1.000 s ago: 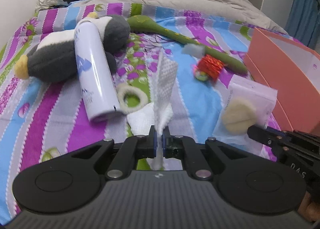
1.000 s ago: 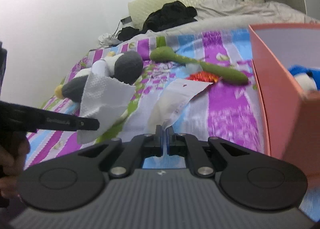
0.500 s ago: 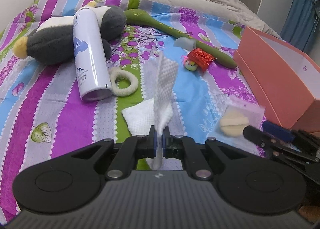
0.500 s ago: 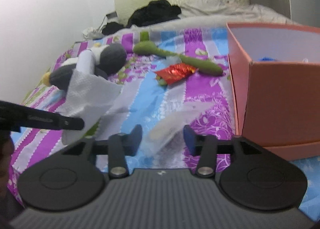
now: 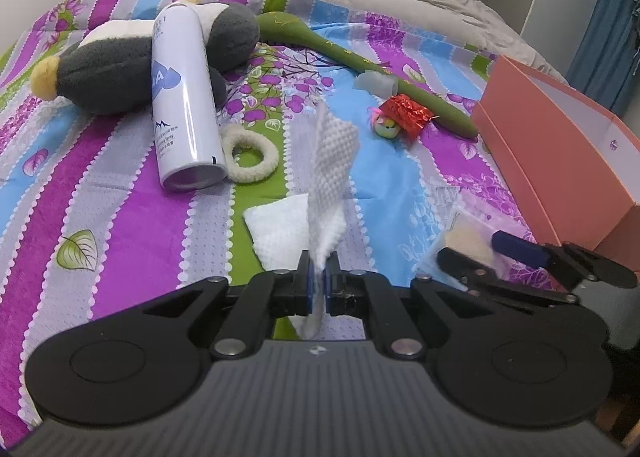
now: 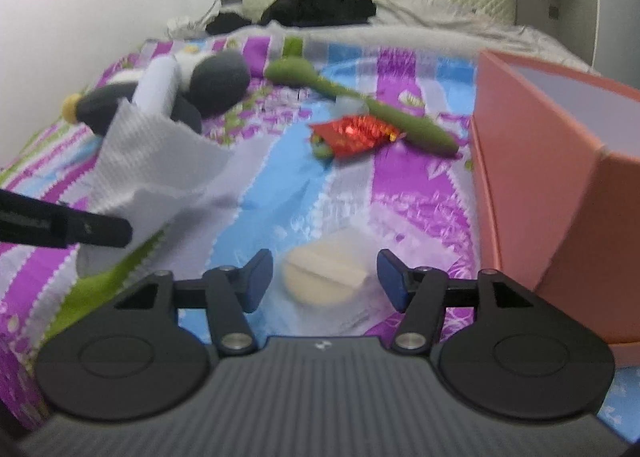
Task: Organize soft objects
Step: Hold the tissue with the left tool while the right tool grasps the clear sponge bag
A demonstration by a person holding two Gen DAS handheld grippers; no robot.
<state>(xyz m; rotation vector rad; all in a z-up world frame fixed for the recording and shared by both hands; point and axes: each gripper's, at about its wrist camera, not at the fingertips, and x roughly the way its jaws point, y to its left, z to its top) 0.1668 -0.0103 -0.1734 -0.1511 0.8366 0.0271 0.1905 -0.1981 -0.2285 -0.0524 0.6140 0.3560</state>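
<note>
White paper towel (image 5: 332,161) is pinched in my L gripper (image 5: 317,285) above the striped bedspread (image 5: 120,225), R gripper (image 6: 325,277) spread wide w/ bagged cream puff (image 6: 326,277) lying btwn its fingers beside the pink box (image 6: 560,161).

A white embossed paper towel (image 5: 334,161), dimpled and matt, is seen pinched between the left tongs (image 5: 316,285), whose matt black plastic links are fixed with shiny metal rivets and faced with blue pads. The bedspread (image 5: 120,225) is shown as a woven cloth with a fine dotted texture. A smooth, glossy spray can (image 5: 182,97) is seen beside a fuzzy plush penguin (image 5: 116,73) and a fluffy loop (image 5: 250,155). A crinkled red foil wrapper (image 5: 406,113) is marked by bright glints. A matt cream puff (image 6: 326,277) is seen inside clear, shiny plastic film between the parted right tongs (image 6: 326,281). At 3 o'clock, a smooth matt card box (image 6: 560,177) is shown.
</note>
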